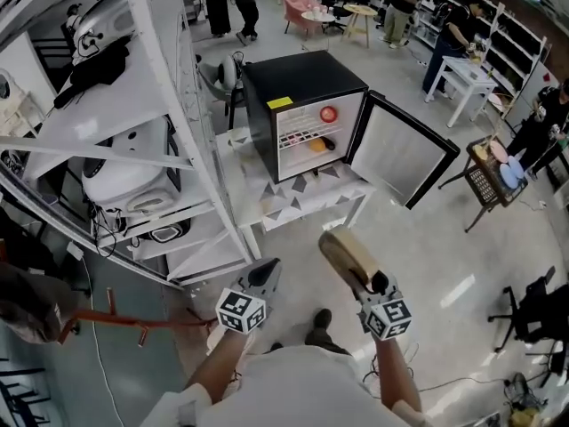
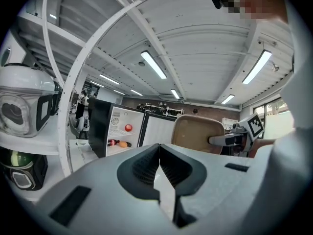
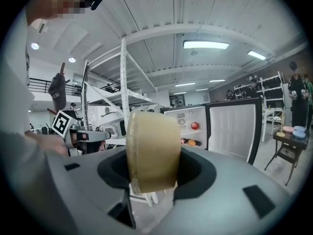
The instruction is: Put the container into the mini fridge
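My right gripper [image 1: 353,268] is shut on a tan, translucent container [image 1: 344,252], held on edge between its pads; in the right gripper view the container [image 3: 152,151] fills the gap between the jaws. The black mini fridge [image 1: 302,114] stands on a white patterned table [image 1: 302,198], its door [image 1: 400,149] swung open to the right. A red item [image 1: 328,113] sits on the upper shelf, a bottle and an orange thing [image 1: 317,145] below. My left gripper [image 1: 265,278] is shut with nothing in it, left of the container; its pads [image 2: 146,165] meet.
A white metal shelving rack [image 1: 142,132] with robot parts stands at the left, close to the table. A small black stand with plates [image 1: 493,172] is at the right. People, desks and chairs are farther back. Grey floor lies between me and the table.
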{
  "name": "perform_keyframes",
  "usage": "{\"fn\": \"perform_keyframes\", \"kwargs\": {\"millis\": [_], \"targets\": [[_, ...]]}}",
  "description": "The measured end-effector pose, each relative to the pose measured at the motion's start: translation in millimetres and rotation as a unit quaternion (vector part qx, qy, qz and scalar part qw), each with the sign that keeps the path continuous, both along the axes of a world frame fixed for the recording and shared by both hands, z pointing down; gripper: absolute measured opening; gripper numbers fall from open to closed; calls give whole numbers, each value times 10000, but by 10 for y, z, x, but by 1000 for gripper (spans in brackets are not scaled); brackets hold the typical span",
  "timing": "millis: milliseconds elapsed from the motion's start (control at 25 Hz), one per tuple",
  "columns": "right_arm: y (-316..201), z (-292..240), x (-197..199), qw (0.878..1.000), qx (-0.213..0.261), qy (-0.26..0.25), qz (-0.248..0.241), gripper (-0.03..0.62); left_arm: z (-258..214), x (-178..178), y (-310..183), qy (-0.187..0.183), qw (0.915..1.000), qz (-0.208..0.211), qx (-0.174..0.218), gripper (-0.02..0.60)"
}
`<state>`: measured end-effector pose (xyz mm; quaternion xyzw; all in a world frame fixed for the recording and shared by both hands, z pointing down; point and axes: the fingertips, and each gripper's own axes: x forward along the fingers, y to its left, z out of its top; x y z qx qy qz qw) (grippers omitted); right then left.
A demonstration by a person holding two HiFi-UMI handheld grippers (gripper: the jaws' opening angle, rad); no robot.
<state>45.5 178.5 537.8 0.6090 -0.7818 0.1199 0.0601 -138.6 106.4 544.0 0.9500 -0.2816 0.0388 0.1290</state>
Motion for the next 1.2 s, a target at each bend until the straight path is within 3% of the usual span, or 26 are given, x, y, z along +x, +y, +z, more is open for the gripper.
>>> {"fn": "perform_keyframes", "kwargs": {"millis": [720,960,1200], "targets": [[-1166,11,1329,9969,-87,-57,-776,216,-51,1253,-962,-173,9976,-658,97,5],[-1410,94,1515,9944,-153,-182,-1028,216,-31,1514,-1097,-208,9961,-856,77,5],[-1667,153,1568,9926,-236,-330,-1143,216,-4,1544,-1263,-284,9942,-1034,7,5]]}}
